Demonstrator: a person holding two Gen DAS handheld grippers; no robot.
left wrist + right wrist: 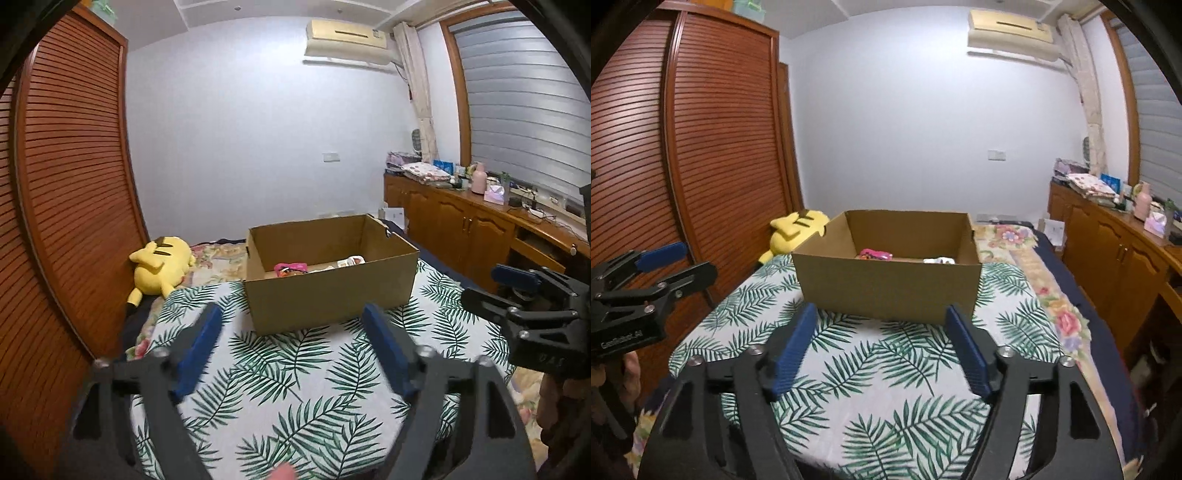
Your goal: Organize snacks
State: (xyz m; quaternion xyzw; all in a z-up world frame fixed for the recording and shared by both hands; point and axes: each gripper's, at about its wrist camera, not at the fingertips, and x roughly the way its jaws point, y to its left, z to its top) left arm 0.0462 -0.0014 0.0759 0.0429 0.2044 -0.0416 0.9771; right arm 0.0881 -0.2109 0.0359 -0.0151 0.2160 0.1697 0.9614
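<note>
Sitting open-topped on the palm-leaf bedspread, just ahead of both grippers: a cardboard box holding a pink snack packet and a white packet on its floor. Hovering over the spread with blue pads spread wide and nothing between them: left gripper and right gripper. Reading partly as "GenRobot.AI" on the left gripper's body in the right view only; lying beside the box by the louvered wardrobe, a Pikachu plush.
</note>
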